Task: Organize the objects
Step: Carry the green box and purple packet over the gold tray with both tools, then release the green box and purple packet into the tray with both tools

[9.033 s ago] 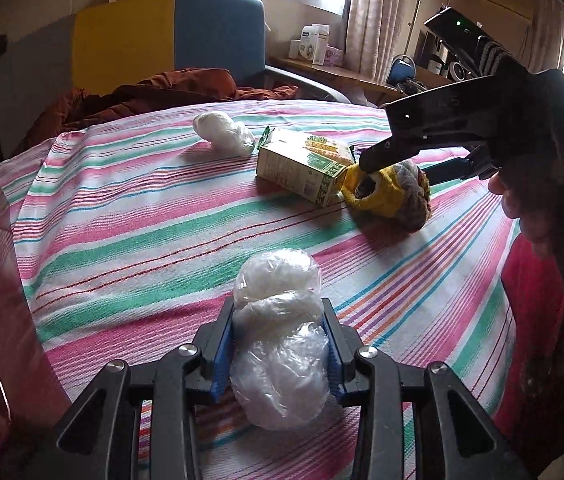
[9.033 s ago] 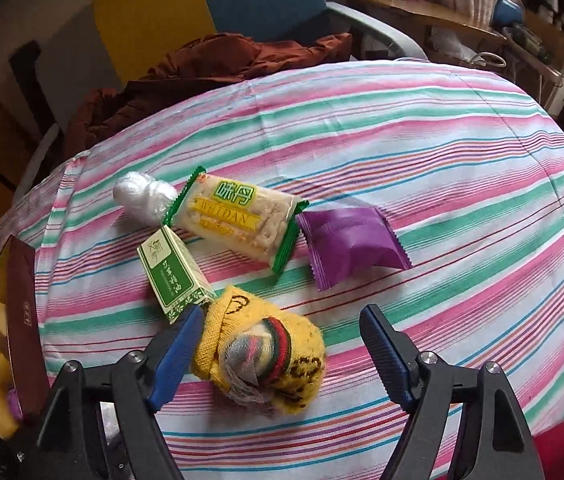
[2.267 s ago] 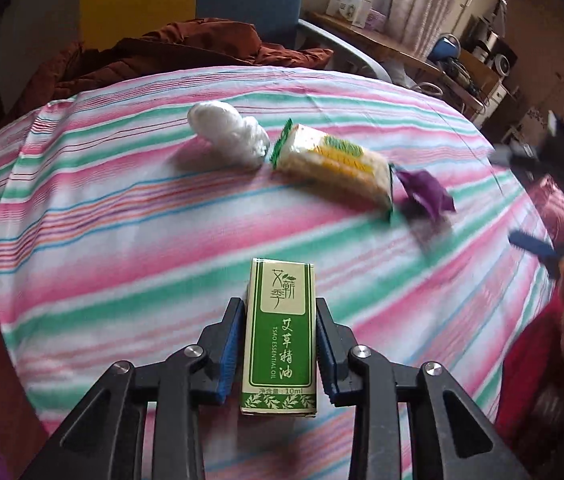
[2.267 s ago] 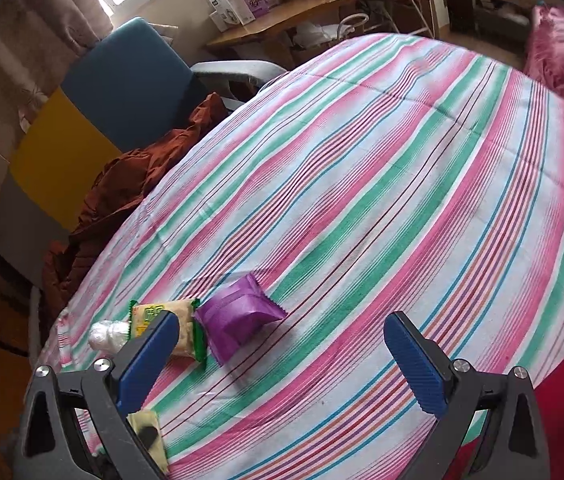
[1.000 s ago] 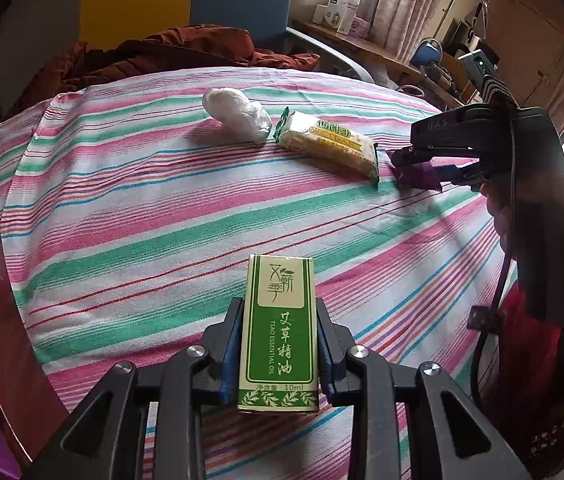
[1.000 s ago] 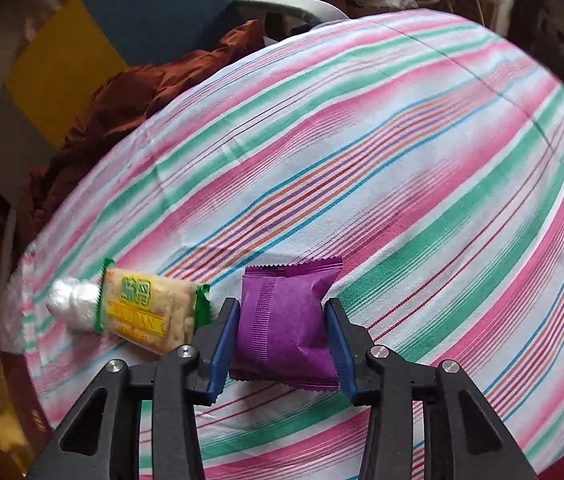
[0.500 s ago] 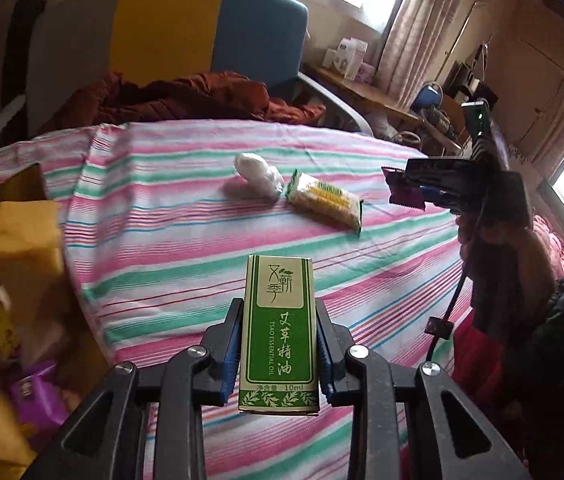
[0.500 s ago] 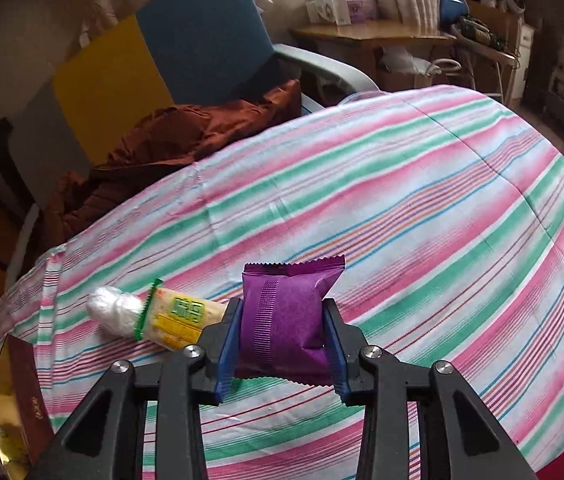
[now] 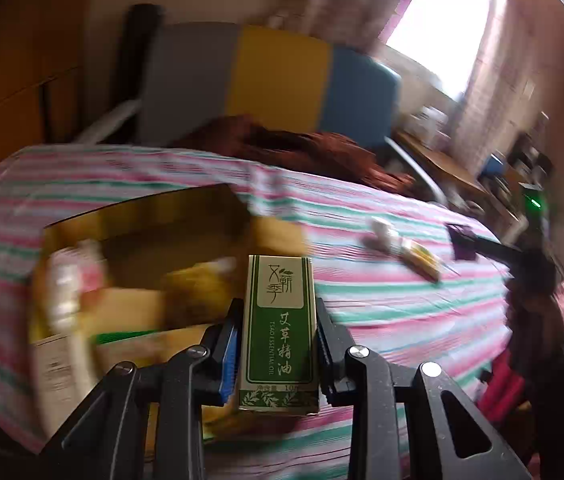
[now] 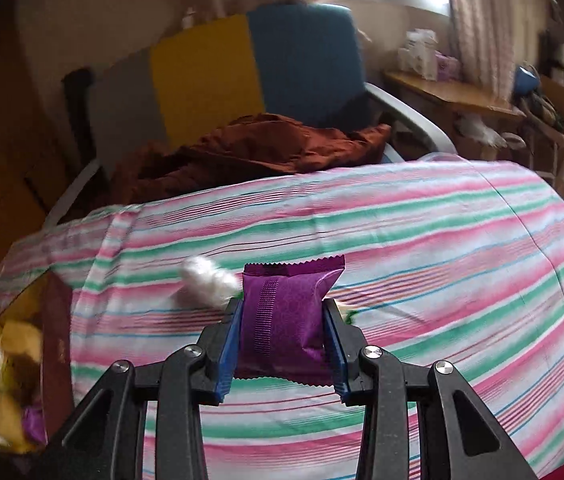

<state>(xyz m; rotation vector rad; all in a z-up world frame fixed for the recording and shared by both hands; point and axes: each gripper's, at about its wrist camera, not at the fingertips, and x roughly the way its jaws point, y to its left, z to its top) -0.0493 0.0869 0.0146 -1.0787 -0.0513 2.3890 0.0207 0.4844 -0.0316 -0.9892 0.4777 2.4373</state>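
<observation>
- The left tongs (image 9: 278, 344) are clamped on a green and cream carton (image 9: 279, 332), upright between the blue pads; its face reads "TSAO ESSENTIAL OIL" beside larger Chinese characters, with "10" legible at the bottom edge.
- At about 10 o'clock from that carton, an open cardboard box (image 9: 58, 364) sits on the striped cloth (image 9: 382, 308) of the counter; its yellow and pale contents are too blurred to name.
- At 2 o'clock in the left wrist view, a white crumpled bag (image 9: 380, 232) lies just beside a yellow snack packet (image 9: 422, 258), whose print is unreadable.
- The right tongs (image 10: 284, 330) have been closing within the last second and are clamped on a purple foil sachet (image 10: 288, 316) with crimped, zigzag ends; no writing shows on it.
- In the left view, the sachet appears small at 3 o'clock, held above the cloth.
- Behind the counter at 12 o'clock stands a chair (image 10: 250, 72) with grey, yellow and blue panels, a rust-brown garment (image 10: 250, 148) heaped on its seat.
</observation>
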